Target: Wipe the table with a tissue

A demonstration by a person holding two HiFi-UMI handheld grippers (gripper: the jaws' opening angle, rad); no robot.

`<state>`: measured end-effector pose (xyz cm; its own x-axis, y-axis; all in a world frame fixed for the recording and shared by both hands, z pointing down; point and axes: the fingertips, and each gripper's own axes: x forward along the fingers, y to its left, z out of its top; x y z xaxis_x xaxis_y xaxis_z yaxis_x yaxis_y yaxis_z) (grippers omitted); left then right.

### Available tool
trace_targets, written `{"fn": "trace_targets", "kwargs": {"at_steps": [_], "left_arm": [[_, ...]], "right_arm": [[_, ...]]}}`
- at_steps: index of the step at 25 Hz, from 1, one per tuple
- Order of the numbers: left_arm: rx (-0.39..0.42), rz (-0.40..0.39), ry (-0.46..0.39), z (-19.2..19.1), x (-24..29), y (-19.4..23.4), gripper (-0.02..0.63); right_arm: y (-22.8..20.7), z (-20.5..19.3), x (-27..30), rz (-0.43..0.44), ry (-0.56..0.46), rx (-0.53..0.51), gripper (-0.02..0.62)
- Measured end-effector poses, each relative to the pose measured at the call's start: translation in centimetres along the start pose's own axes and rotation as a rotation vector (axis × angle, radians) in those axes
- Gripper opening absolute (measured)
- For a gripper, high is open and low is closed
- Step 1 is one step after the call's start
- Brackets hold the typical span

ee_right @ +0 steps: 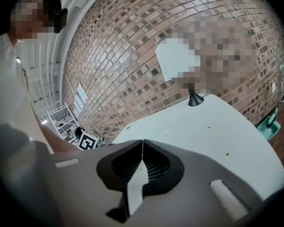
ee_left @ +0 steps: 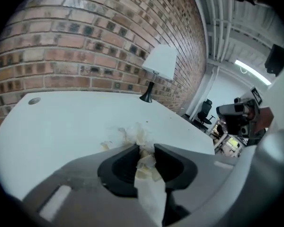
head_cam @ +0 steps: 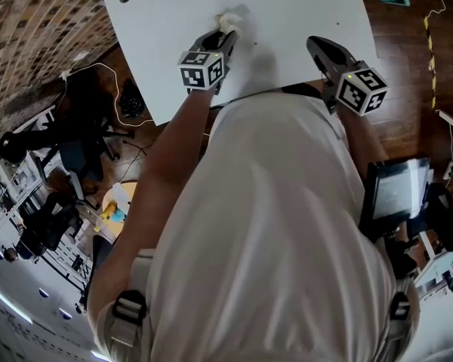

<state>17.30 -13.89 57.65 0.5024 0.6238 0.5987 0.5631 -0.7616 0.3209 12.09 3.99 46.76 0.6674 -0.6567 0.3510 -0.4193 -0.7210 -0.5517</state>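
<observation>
Pinching that narrowly on the left, why? the first asks.

Because the left gripper (ee_left: pixel 146 150) has its jaws nearly together on a crumpled tissue (ee_left: pixel 138 137), the second says. A thin wad needs a tight squeeze or it would slip out mid-stroke. Its loose tail hangs back between the jaws, and the bunched front pokes out past the tips.

And the downward tilt?

That puts paper, not plastic, against the white table (head_cam: pixel 302 13). From the head view, the wad sits about midway along the table's width, a little in from the near edge. I judge it to be touching, though contact is hard to confirm.

What about the right gripper (ee_right: pixel 142 148)?

Its jaws are closed tip to tip with nothing between them. It hovers over the near right part of the table, well apart from the tissue. I read that as parking it out of the wiping path.

Anything in the way?

Only a lamp (ee_left: pixel 158 67) at the far end by the brick wall (ee_left: pixel 85 46), well apart. A few small specks (ee_right: pixel 209 126) show on the right side, so I guess that area awaits a pass.
</observation>
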Motion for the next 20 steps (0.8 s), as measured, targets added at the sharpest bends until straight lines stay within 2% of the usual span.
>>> {"fn": "trace_targets", "kwargs": {"at_steps": [3, 6, 10, 15, 20], "left_arm": [[-0.03, 0.072, -0.035, -0.3, -2.1, 1.5, 0.101], [-0.029, 0.101, -0.025, -1.2, -3.5, 2.3, 0.101], [0.005, 0.064, 0.001, -2.1, -3.6, 0.6, 0.103], [0.102, 0.03, 0.024, -2.1, -3.4, -0.4, 0.103], [0.141, 0.017, 0.058, -1.9, -1.7, -3.5, 0.103]], "right_arm": [[-0.1, 0.0, 0.0, 0.004, 0.001, 0.005, 0.009], [-0.1, -0.1, 0.3, 0.014, 0.006, 0.008, 0.009], [-0.2, 0.3, 0.1, 0.004, 0.017, -0.003, 0.009], [0.7, -0.1, 2.1, 0.035, 0.016, -0.008, 0.009], [-0.6, 0.3, 0.6, 0.052, 0.023, -0.001, 0.009]]}}
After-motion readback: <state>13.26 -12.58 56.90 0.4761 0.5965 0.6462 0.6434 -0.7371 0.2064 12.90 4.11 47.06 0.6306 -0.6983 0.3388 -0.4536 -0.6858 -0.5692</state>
